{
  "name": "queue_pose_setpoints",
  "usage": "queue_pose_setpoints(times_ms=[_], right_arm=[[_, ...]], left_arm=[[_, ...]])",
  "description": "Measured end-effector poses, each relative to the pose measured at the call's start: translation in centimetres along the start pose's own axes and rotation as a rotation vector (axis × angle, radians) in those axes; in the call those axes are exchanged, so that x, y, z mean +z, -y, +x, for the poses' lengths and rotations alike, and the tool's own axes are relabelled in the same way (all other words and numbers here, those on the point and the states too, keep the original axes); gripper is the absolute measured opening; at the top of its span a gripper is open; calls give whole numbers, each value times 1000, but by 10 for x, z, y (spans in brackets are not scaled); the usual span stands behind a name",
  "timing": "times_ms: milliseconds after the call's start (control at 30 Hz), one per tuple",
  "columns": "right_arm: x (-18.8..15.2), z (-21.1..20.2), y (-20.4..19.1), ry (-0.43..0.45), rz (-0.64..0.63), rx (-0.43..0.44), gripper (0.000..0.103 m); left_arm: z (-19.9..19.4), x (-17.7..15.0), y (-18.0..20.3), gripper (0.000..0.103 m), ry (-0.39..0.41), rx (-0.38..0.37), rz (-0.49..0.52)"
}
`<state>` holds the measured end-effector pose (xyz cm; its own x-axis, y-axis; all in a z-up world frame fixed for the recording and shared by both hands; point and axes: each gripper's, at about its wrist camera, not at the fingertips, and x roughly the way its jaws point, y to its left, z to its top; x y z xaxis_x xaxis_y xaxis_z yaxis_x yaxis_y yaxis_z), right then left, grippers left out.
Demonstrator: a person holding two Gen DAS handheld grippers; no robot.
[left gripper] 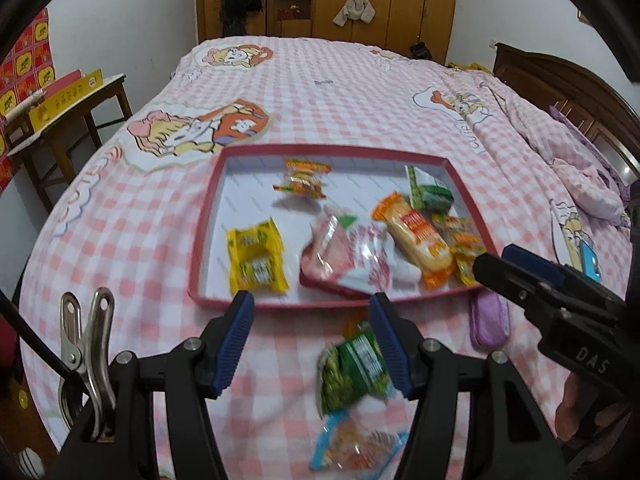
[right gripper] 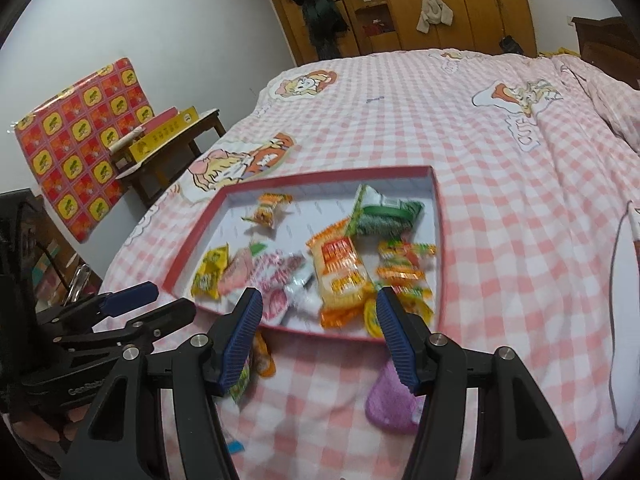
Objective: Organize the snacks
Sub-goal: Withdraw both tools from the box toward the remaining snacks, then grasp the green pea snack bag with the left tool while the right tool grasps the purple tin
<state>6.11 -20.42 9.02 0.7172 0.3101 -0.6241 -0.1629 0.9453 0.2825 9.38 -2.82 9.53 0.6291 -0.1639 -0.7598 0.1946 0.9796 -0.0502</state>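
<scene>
Left wrist view: both grippers, left gripper [left gripper: 310,346] and right gripper [right gripper: 318,336], tilt down over the bed, jaws apart, empty.

Snack packets [left gripper: 416,236] lie in the tray [left gripper: 208,216] on the bed [left gripper: 320,92]; two packets [left gripper: 354,368] lie before it.

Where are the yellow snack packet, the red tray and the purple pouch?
yellow snack packet [left gripper: 256,258], left wrist view, middle of the wrapper.
red tray [left gripper: 208,216], left wrist view, its left wall.
purple pouch [right gripper: 390,402], right wrist view, its middle.
</scene>
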Motion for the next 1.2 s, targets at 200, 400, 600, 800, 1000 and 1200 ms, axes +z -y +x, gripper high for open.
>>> queue_pose_setpoints(times_ms=[200,400,600,800,1000,1200], right_arm=[[-18,-9,11,-30,28,-13,61],[-33,-11,20,-54,50,-30,61],[-49,-11,27,-79,60,-62,61],[-57,-3,35,-97,85,-99,61],[-60,7,37,-99,81,-111,61],[-67,18,42,-106,98,-96,62]], left_arm=[[-2,-17,3,63,-22,-21,-21],[2,-30,5,63,-52,-31,-43],[10,-40,12,63,-76,-55,-50],[20,-44,17,63,-95,-85,-59],[31,-48,17,63,-97,-76,-71],[41,-54,15,63,-99,-85,-84]])
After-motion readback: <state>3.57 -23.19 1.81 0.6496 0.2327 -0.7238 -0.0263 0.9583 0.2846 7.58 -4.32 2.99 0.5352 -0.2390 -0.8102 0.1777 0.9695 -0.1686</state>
